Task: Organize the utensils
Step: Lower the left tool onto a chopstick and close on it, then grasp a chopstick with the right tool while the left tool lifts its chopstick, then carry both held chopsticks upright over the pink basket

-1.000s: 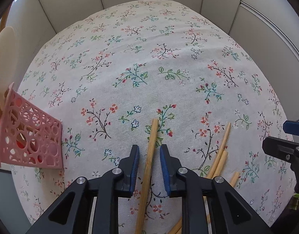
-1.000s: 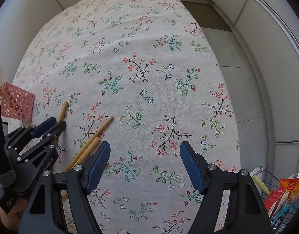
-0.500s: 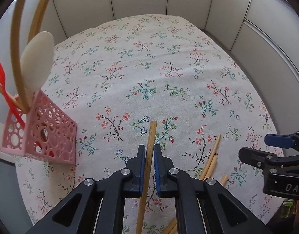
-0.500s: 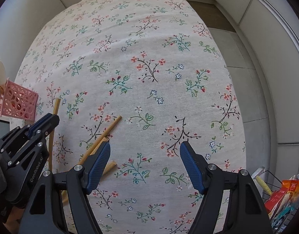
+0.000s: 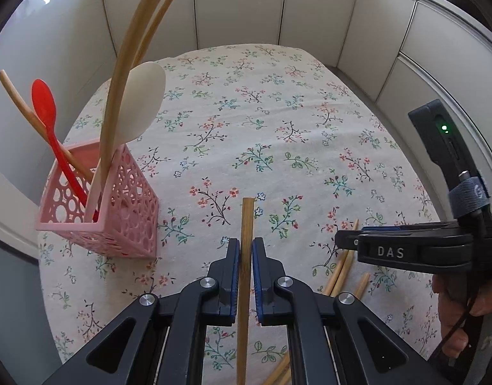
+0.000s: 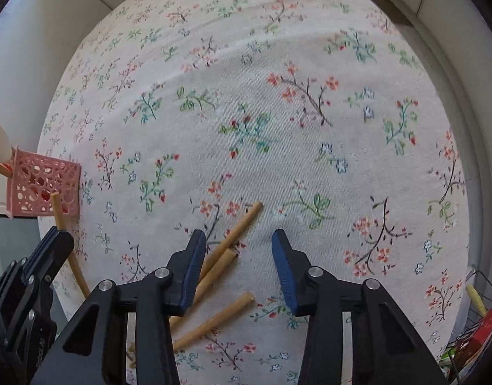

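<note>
My left gripper is shut on a wooden chopstick and holds it above the floral tablecloth; the stick juts out past the pads. In the right wrist view the same gripper and chopstick show at the left. A pink perforated holder stands to the left with a red spoon, a white spoon and long wooden utensils in it. My right gripper hovers over several loose chopsticks on the cloth. Its jaws are closing, and the pads press on nothing.
The pink holder sits at the table's left edge. A wire basket with packets hangs off the lower right. White panelled walls ring the table. A person's hand grips the right tool. Bare floral cloth stretches ahead.
My left gripper closed on the chopstick and lifted it, bringing the holder into fuller view. My right gripper moved left and down over the loose chopsticks and its jaws narrowed.
</note>
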Demonstrator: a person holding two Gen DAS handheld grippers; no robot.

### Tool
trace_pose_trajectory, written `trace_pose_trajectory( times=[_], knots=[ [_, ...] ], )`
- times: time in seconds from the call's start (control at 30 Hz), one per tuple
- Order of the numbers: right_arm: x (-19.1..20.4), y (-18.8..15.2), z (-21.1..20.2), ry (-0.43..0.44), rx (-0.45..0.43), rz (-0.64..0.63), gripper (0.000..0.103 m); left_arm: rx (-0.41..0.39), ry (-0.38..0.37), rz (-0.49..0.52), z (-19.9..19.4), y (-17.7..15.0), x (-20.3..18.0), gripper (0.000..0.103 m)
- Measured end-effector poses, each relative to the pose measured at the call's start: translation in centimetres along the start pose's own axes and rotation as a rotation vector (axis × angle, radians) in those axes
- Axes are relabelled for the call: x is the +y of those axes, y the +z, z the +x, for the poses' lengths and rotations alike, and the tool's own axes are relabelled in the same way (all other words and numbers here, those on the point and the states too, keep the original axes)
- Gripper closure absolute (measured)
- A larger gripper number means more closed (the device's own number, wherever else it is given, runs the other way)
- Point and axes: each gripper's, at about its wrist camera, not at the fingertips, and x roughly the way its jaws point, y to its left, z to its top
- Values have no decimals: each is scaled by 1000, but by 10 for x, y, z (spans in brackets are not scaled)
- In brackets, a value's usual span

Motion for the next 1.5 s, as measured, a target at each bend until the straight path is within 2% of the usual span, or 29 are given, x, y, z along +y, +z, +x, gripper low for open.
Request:
trace_pose_trajectory(
  times=[0.17,0.23,0.47,0.67,0.87,1.2,1.5],
  knots=[
    [20,3,9,-76,-32,-13,78,-2,2,3,-3,-3,5,95],
    [26,5,11,-102,-47,-12,88,-2,4,3,-4,-4,6,96],
    [22,17,14,0,-68,90,96,-9,8,-15,-8,-7,18,96],
    [20,14,8,144,-52,127,98,-41,6,-34,-18,-6,23,96],
    [20,0,-31,223,-126,92,98,-94,-1,-54,-38,-4,26,96],
    [38,-21,-100,260,-309,-29,98,-214,-11,-89,-89,-4,42,96],
    [53,-47,-161,259,-509,-129,98,-416,-7,-131,-146,0,47,96]
  ],
)
